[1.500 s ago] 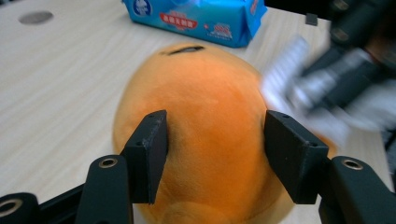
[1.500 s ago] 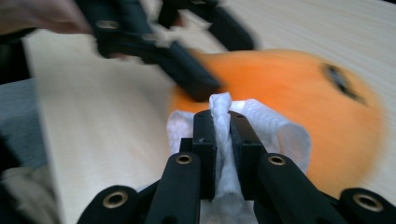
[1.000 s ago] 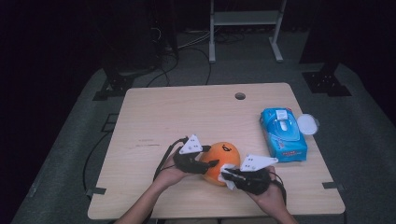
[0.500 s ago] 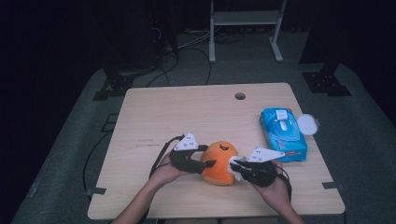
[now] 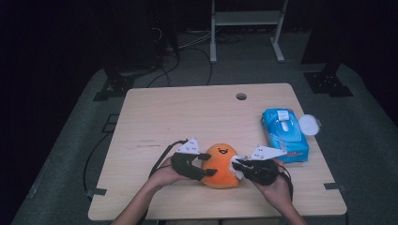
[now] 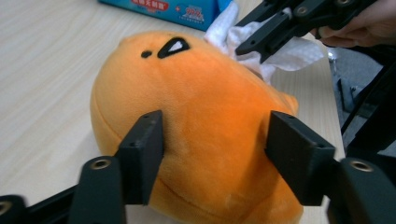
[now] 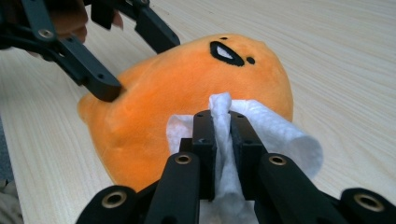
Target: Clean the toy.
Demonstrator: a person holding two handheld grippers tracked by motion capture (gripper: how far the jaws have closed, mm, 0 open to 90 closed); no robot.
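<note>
Plush (image 5: pixel 221 165), orange, with a small black face, standing near the front edge of the tabletop (image 5: pixel 187 112), about midway along it. Left gripper (image 5: pixel 202 165) at the plush's left flank, jaws set either side of the soft body. Seen along the left gripper (image 6: pixel 212 149), one jaw lying against the fabric, the other just beside it with a sliver of gap; no dent in the fur, so not pinching. Jaws just been opening, plush between them. Right gripper (image 5: pixel 238 165) at the plush's right flank, jaws closed tight on a wipe (image 5: pixel 237 167), white and crumpled. Seen along the right gripper (image 7: pixel 223 135), wipe (image 7: pixel 275 133) clamped in a fold between the jaws, its loose end rolled out to one side and pressed against the orange side of the plush (image 7: pixel 187 88). Same wipe (image 6: pixel 285 49) visible past the plush (image 6: pixel 196 116) in the left gripper view, bunched against the far flank. Pack (image 5: pixel 284 133), blue, lying near the right edge of the tabletop, well apart from the plush, lid (image 5: pixel 309 124) flipped open toward that edge. Hands gripping both tools from the front edge, forearms entering over it.
</note>
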